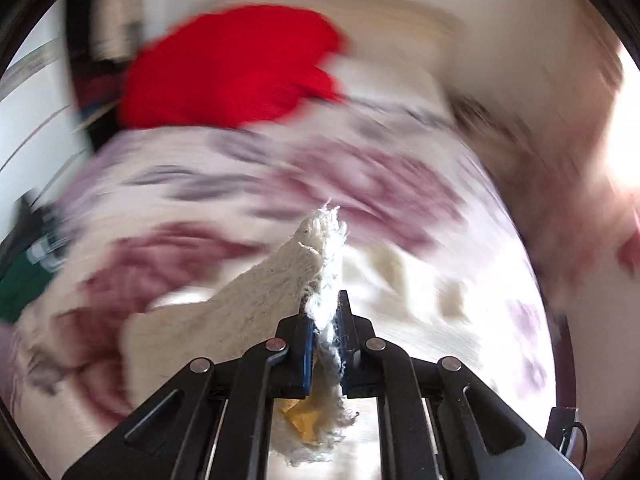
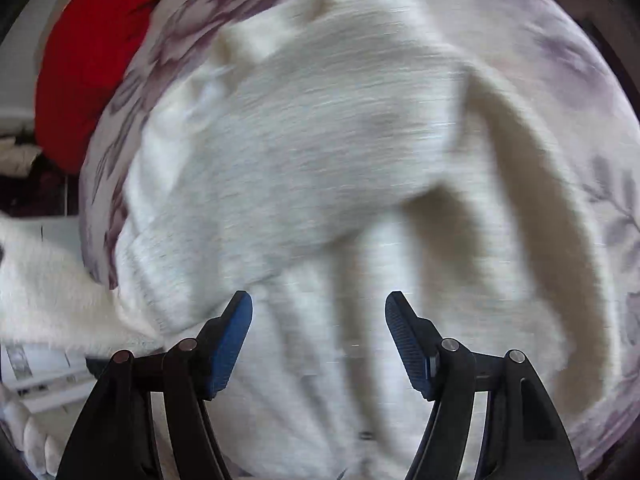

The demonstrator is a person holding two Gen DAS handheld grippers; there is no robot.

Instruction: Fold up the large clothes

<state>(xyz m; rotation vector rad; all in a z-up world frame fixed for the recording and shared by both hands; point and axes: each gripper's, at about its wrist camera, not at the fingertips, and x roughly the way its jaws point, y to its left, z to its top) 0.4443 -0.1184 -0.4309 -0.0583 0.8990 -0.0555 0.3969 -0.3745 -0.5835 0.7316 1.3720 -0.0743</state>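
A cream knitted garment (image 2: 304,128) lies spread over a bed with a floral cover (image 2: 592,92); both views are blurred by motion. My left gripper (image 1: 324,300) is shut on a frayed edge of that cream garment (image 1: 256,292), which rises in a peak between the blue pads and hangs out below them. My right gripper (image 2: 319,304) hovers over the garment's middle, jaws wide open, nothing between the pads. A long fold of the garment runs down the right side in the right wrist view.
A red cloth (image 1: 236,64) lies at the bed's far end, and shows at the upper left as the red cloth (image 2: 84,64) in the right wrist view. A white fluffy fabric (image 2: 48,296) hangs off the bed's left side. Dark clutter stands beyond the bed edge at left.
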